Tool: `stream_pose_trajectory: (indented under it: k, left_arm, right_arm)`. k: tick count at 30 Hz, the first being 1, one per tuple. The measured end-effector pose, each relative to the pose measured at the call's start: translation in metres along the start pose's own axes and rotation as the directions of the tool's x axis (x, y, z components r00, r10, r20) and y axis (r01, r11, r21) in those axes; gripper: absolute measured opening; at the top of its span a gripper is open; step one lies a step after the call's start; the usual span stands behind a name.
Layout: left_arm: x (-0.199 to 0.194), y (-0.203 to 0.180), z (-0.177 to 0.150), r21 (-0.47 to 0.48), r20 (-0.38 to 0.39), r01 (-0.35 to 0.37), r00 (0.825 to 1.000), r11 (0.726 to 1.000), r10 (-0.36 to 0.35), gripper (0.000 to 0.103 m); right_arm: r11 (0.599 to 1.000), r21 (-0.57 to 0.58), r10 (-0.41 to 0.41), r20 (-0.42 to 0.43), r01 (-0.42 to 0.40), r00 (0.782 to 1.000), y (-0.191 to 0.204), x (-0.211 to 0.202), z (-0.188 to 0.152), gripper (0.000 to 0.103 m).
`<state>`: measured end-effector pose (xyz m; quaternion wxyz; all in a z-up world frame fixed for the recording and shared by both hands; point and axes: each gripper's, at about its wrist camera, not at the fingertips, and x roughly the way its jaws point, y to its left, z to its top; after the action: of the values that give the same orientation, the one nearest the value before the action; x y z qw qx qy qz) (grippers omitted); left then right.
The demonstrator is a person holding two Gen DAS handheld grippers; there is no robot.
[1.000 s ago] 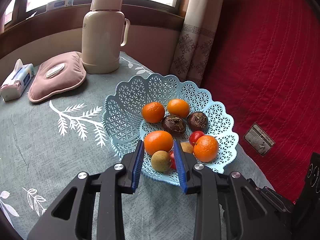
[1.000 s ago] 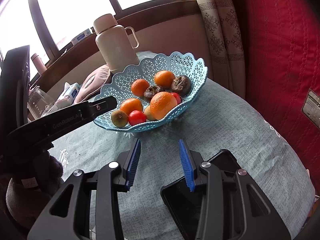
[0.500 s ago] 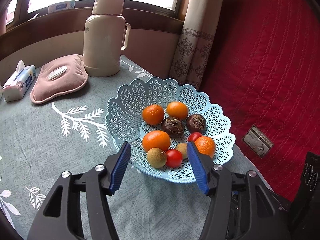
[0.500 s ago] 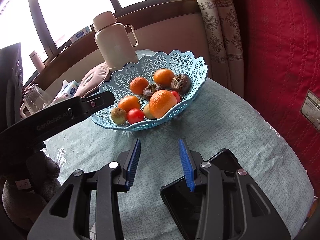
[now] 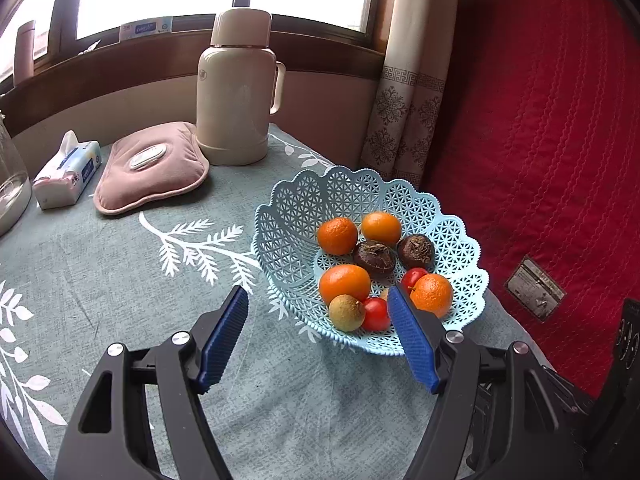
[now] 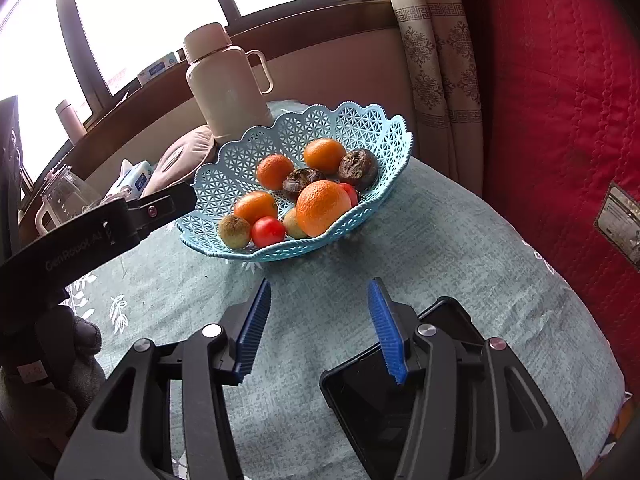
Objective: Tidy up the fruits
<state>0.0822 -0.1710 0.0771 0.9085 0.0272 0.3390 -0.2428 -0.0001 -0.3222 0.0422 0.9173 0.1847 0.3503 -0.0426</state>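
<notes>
On the table's [image 5: 120,272] far left lie a tissue pack [image 5: 68,174] and pink hand warmer [image 5: 154,166]; a cream thermos [image 5: 236,88] stands behind; the fruits sit in the blue basket [image 5: 300,216] right of centre; the left hand-held gripper [image 5: 318,334] hangs released near its rim; the right hand-held gripper [image 6: 318,326] is released too, over a black phone [image 6: 372,392].

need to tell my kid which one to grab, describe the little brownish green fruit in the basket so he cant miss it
Find the light blue lattice basket on the grey-green tablecloth, in front of the cream thermos. At its near rim, the small fruit sits between a big orange and a red cherry tomato. It alone is dull, rough and tan-green.
</notes>
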Motion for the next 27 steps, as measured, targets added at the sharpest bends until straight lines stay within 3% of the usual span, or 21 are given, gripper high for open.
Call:
stream_pose_trajectory:
  k: [3, 7, 10, 20, 22, 27]
  left_arm:
    - [-0.009, 0.002, -0.003, 0.006, 0.021, -0.03, 0.999, 1.0, 0.03, 0.086]
    - [-0.019, 0.006, -0.006, 0.0, 0.033, -0.034, 0.999, 0.999, 0.034, 0.086]
    - [-0.026, 0.012, -0.007, -0.014, 0.047, -0.041, 0.998, 0.999, 0.041, 0.091]
    - [-0.042, 0.029, -0.005, -0.048, 0.09, -0.056, 0.994, 0.997, 0.06, 0.091]
    - [-0.046, 0.03, -0.006, -0.042, 0.113, -0.057, 0.992, 0.997, 0.061, 0.098]
    - [-0.052, 0.024, -0.008, 0.004, 0.14, -0.044, 0.989, 0.999, 0.043, 0.098]
  right_arm:
    - [1.0, -0.005, -0.006, 0.002, 0.006, 1.0, 0.002, -0.001, 0.0, 0.066]
    - [1.0, -0.019, -0.009, -0.003, 0.009, 1.0, 0.007, -0.001, 0.0, 0.077]
    - [0.999, -0.033, -0.01, -0.005, 0.01, 1.0, 0.012, -0.002, 0.0, 0.079]
    - [0.996, -0.056, -0.06, 0.038, 0.062, 0.997, 0.02, -0.013, 0.014, 0.092]
    - [0.995, -0.058, -0.073, 0.048, 0.076, 0.996, 0.02, -0.015, 0.018, 0.093]
    - [0.989, -0.082, -0.12, 0.08, 0.126, 0.99, 0.023, -0.018, 0.024, 0.093]
